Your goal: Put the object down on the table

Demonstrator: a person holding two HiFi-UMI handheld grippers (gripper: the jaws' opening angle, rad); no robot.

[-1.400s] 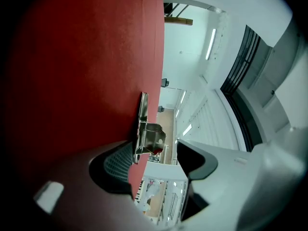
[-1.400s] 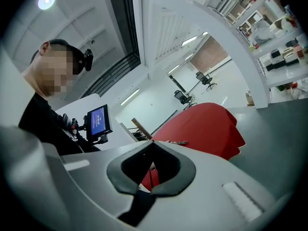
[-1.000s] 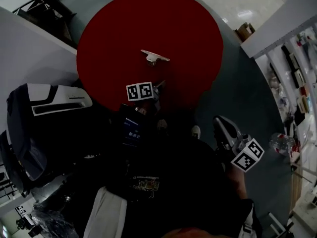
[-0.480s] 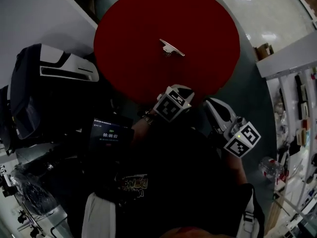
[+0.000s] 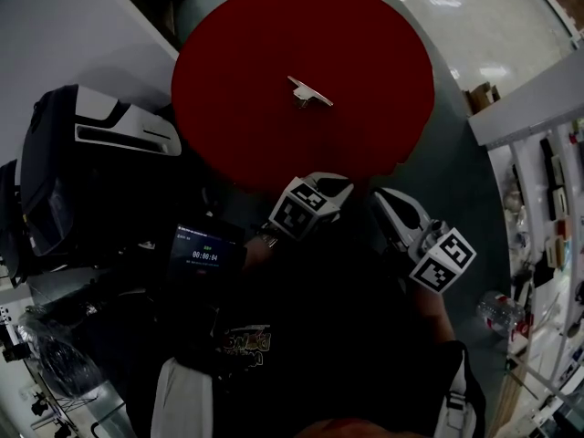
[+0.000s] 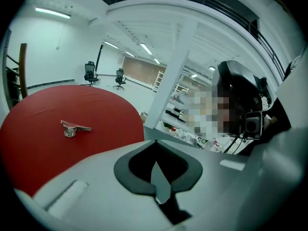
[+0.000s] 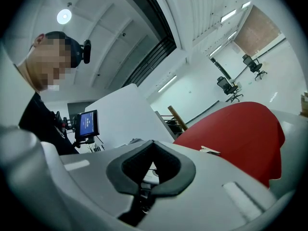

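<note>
We read the left gripper as closed on nothing: in its own view the two jaws meet along one seam, with no part between them. The right gripper is likewise closed and empty. Compared with a second ago, the left gripper has drawn back from over the red table to its near edge and now sits just beside the right one. The object (a small metal fitting, flat top on a short foot) lies free on the table top, well apart from both grippers, in the same spot as before. We judge the placement complete; nothing further needs gripping.
</note>
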